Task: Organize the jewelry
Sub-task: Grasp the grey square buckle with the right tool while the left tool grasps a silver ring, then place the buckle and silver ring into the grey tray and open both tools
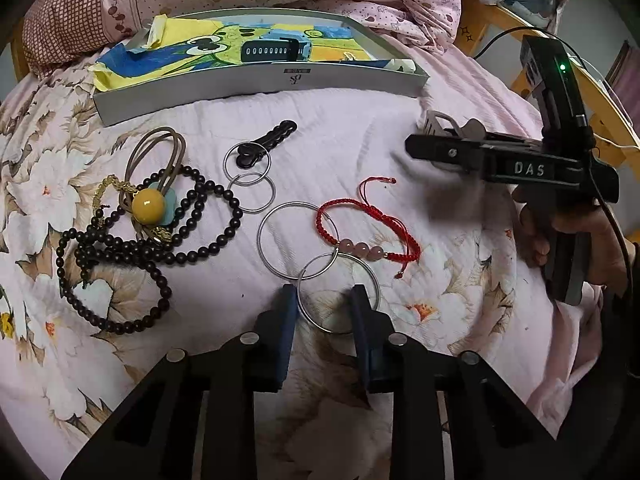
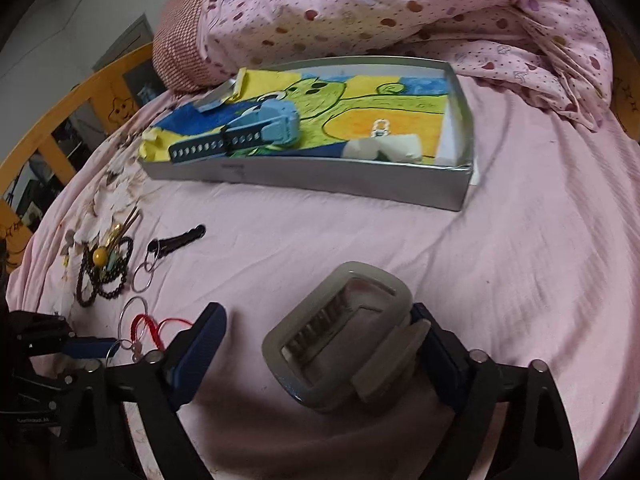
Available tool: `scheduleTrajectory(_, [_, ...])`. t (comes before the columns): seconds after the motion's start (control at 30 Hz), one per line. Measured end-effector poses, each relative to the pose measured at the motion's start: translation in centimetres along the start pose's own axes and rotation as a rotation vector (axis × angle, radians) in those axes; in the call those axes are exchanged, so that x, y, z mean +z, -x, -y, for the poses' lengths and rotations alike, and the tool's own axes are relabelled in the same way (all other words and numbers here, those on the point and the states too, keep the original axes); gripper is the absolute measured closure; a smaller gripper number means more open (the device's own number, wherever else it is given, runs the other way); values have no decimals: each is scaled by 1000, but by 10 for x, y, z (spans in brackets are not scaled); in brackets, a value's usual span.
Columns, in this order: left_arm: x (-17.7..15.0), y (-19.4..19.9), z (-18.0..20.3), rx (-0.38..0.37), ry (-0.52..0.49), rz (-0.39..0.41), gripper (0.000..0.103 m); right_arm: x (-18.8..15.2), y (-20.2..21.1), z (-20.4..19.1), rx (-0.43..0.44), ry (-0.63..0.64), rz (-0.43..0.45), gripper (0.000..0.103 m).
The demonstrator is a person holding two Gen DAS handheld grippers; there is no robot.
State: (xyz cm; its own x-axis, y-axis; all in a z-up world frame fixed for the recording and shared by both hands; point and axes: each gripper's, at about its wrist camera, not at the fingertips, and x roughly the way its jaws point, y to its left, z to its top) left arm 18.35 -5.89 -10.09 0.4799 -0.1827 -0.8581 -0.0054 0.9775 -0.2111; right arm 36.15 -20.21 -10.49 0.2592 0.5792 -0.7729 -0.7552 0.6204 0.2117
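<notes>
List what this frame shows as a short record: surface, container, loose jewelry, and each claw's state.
Surface: pink bedsheet
Container: grey box, blue watch inside
Loose jewelry: dark bead strand, black hair clip, red bracelet
Left claw: open, fingers astride a silver hoop; no firm grip visible
Right claw: open around a grey hair clip, which touches one finger only

Small white charm (image 2: 379,127) in the box (image 2: 320,182), too blurred to identify
</notes>
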Motion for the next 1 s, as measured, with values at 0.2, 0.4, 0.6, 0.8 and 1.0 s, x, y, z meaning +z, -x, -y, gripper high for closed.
scheduleTrajectory(0.2, [1, 1, -4, -12, 35, -6, 99, -2, 0, -10, -13, 21, -24, 38])
scheduleTrajectory(0.4, [0, 9, -2, -2, 48, 14, 102, -5, 5, -21, 31, -6, -24, 42])
scheduleTrajectory(0.6, [1, 35, 1, 28, 41, 72, 102, -5, 16, -46, 90, 37, 0, 43])
scheduleTrajectory(0.8, [11, 62, 0, 43, 47, 144, 103, 0, 28, -61, 131, 62, 60, 43])
scheduleTrajectory(1.0, [32, 77, 6, 48, 25, 191, 103, 9, 40, -55, 122, 34, 153, 43])
